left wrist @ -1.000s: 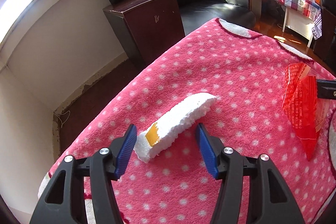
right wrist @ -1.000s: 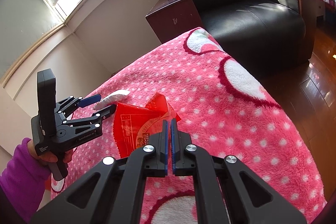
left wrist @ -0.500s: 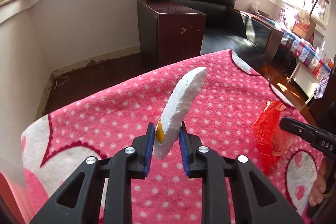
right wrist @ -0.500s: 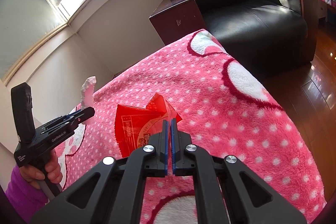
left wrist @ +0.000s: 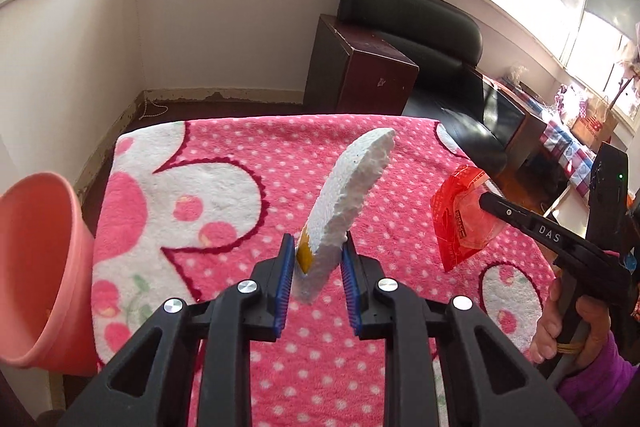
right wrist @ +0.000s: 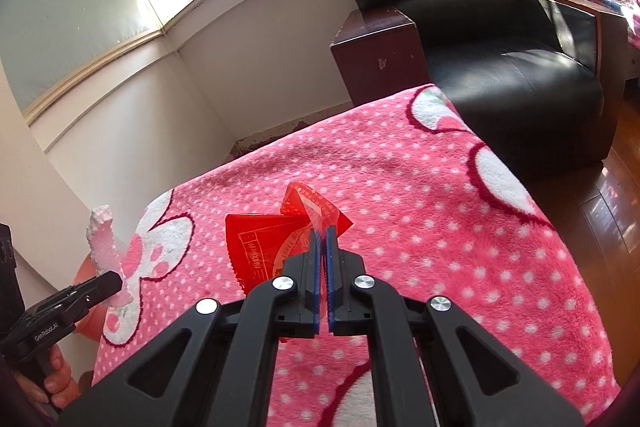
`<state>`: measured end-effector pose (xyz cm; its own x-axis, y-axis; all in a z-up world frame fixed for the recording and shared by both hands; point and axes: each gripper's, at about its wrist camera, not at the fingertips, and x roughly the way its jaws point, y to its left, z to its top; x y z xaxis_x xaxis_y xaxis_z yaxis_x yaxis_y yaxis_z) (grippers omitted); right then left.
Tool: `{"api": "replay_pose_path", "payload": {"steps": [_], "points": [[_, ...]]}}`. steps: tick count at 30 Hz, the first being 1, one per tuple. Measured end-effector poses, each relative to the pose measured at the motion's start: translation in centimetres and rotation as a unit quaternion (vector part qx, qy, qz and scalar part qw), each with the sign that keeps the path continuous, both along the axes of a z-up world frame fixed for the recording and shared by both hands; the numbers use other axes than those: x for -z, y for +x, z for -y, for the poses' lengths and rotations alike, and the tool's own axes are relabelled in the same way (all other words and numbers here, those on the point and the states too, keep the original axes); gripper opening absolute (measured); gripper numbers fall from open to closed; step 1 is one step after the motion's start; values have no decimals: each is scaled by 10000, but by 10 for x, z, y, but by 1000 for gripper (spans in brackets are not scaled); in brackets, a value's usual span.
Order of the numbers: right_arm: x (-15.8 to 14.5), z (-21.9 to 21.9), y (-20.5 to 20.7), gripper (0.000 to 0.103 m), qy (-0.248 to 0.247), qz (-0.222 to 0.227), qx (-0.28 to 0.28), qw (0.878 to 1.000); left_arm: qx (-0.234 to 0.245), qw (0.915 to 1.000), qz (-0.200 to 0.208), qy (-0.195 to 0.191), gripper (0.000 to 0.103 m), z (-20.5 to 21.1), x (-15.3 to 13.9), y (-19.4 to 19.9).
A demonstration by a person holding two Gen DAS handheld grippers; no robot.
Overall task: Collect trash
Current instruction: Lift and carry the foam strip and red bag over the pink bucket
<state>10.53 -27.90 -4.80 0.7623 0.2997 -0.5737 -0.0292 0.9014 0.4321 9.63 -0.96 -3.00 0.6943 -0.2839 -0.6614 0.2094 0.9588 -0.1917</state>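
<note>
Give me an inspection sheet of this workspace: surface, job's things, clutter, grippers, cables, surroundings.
Surface: pink polka-dot blanket with white flower shapes, spread flat.
Job's things: white foam piece with a yellow patch, lifted off the blanket; red plastic wrapper, also lifted; pink bin at the blanket's left edge.
Clutter: nothing seen on the blanket.
Grippers: left gripper shut on the foam piece's lower end, foam pointing up; right gripper shut on the wrapper's edge.
Cables: nothing seen.
Surroundings: black leather armchair and dark wooden cabinet behind the blanket; windows above; wooden floor at right.
</note>
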Motion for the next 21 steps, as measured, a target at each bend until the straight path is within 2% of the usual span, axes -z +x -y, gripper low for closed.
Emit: {"api": "replay_pose_path", "payload": {"steps": [10,14,21], "points": [[-48,-91,-3,3,-222,513,-1123,9921,-925,9950,359,-100,22,-68,-18,-49],[-62,-140,0,3,-267,681,-1658,9835,-1484,9876,499,-127,22,-108,-25,-65],[-79,-230,7,3,-341,847,-2470,9647,-2381,9692,626,-17,22,-174,-29,-85]]}}
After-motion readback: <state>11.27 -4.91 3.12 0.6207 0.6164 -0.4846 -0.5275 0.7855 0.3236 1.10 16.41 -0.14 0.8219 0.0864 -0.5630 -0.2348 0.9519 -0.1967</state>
